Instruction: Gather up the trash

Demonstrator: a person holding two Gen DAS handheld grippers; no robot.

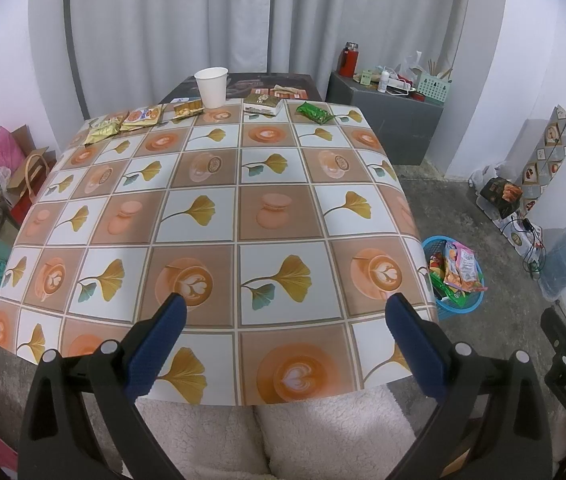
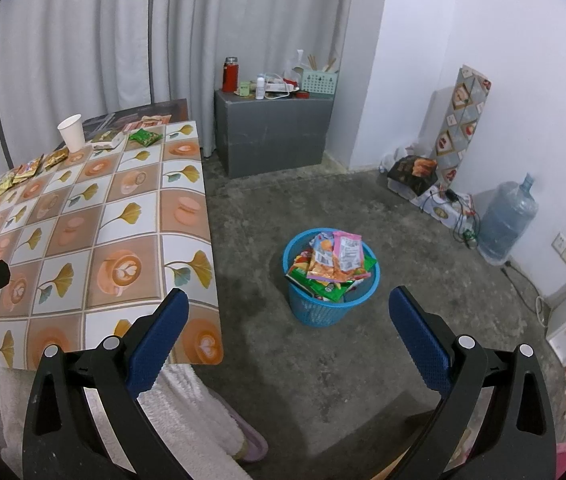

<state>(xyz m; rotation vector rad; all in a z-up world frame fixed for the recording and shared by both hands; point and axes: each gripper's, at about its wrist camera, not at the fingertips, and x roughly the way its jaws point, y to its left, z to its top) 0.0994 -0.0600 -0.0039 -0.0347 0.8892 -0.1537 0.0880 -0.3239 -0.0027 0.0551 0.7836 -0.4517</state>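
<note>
Snack wrappers lie along the far edge of the patterned table (image 1: 211,264): a green wrapper (image 1: 315,112), a white box (image 1: 263,103), a gold wrapper (image 1: 188,111), an orange packet (image 1: 143,116) and a yellow-green packet (image 1: 101,131), beside a white paper cup (image 1: 211,87). A blue trash basket (image 2: 331,280), heaped with wrappers, stands on the floor right of the table; it also shows in the left wrist view (image 1: 457,280). My left gripper (image 1: 285,308) is open and empty over the table's near edge. My right gripper (image 2: 287,304) is open and empty above the floor near the basket.
A grey cabinet (image 2: 275,132) with a red flask and clutter stands at the back. A water jug (image 2: 507,220), boxes and cables line the right wall. Bags and cartons (image 1: 3,176) sit left of the table. A white fleecy cushion (image 1: 267,436) lies below the table's near edge.
</note>
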